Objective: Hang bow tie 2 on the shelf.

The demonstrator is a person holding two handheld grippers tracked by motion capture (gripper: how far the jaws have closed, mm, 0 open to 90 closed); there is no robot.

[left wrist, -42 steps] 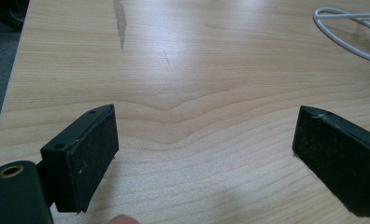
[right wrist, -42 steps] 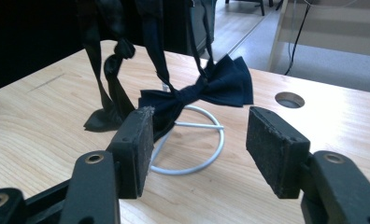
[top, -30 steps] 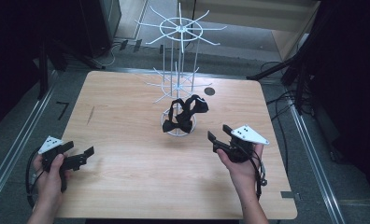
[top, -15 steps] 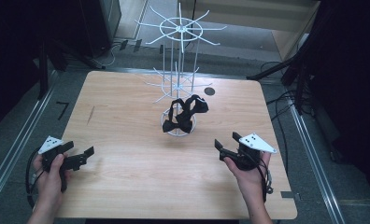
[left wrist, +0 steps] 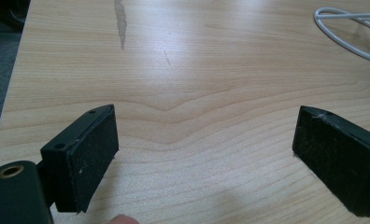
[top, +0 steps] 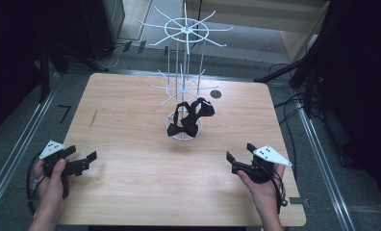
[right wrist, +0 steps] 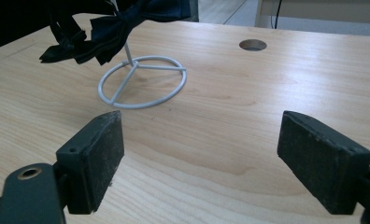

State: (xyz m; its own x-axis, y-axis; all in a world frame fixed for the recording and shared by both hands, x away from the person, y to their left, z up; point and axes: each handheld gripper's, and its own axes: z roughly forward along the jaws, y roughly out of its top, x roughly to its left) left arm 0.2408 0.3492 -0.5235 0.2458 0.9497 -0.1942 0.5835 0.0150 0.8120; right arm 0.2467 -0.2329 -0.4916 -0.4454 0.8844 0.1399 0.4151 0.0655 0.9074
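A white wire display stand (top: 184, 57) rises from a ring base (right wrist: 141, 81) at the table's middle. Black bow ties (top: 191, 117) hang low on it, just above the ring, and they reach into the top left of the right gripper view (right wrist: 113, 23). My right gripper (top: 240, 152) is held low at the near right, pointing toward the stand. Its jaws have just been opening and now stand wide, with bare wood between them (right wrist: 202, 126). My left gripper (top: 80, 154) is open at the near left, over bare wood (left wrist: 206, 126).
A round cable hole (top: 216, 94) lies in the wooden table (top: 131, 183) behind the stand. A pale scuff (left wrist: 121, 23) marks the left side. Metal rails, cables and dark equipment surround the table.
My right hand has drawn back toward the near right corner and sunk lower, and its jaws have spread wider. The left hand and the stand have kept still.
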